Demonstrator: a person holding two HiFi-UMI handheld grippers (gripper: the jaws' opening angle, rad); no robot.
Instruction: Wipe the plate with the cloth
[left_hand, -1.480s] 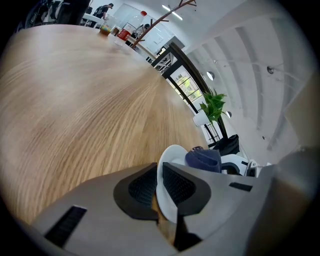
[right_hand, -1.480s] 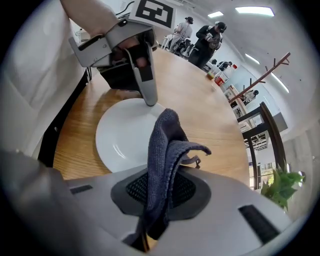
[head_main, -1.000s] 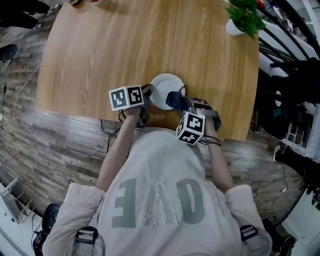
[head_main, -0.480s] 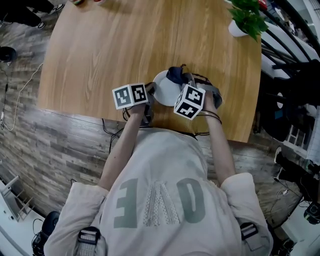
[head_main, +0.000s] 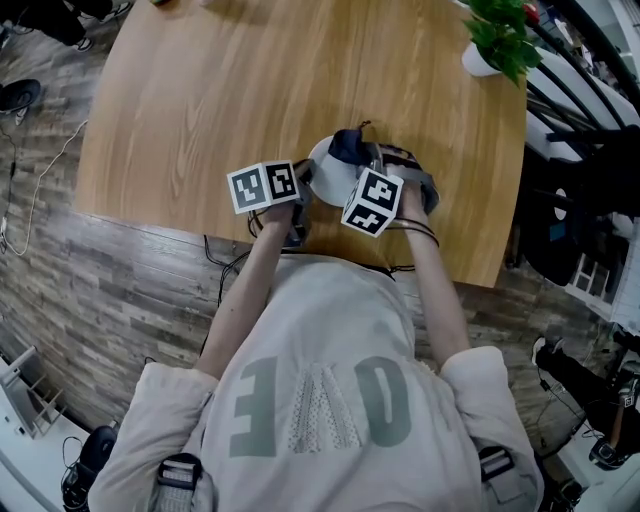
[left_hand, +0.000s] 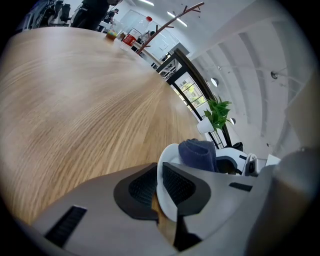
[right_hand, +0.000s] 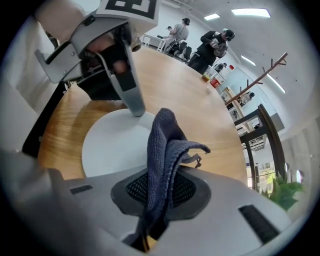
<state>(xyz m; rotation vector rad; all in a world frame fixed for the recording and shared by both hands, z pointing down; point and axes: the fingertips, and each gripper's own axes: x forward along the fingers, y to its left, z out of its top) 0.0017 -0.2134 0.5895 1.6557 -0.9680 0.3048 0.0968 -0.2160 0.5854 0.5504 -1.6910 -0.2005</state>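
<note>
Clutter is sparse on the wooden counter (head_main: 250, 90). One potted plant (head_main: 497, 35) stands at its far right corner, well apart from the work, and a few bottles (left_hand: 131, 36) sit at the far end. Nothing lies between these and the single white plate (head_main: 328, 178), which sits near the counter's near edge.

The left gripper (left_hand: 159, 172) has its jaws clamped on the plate's rim. The right gripper (right_hand: 160, 187) pinches the one dark blue cloth (right_hand: 165, 150) in its closed jaws, and the cloth stands up above the plate's far side.

Two people (right_hand: 210, 47) stand beyond the counter, and one branching coat stand (left_hand: 170, 20) rises behind it. Large grey letters (head_main: 320, 400) cross the person's shirt, upside down and not surely readable.
</note>
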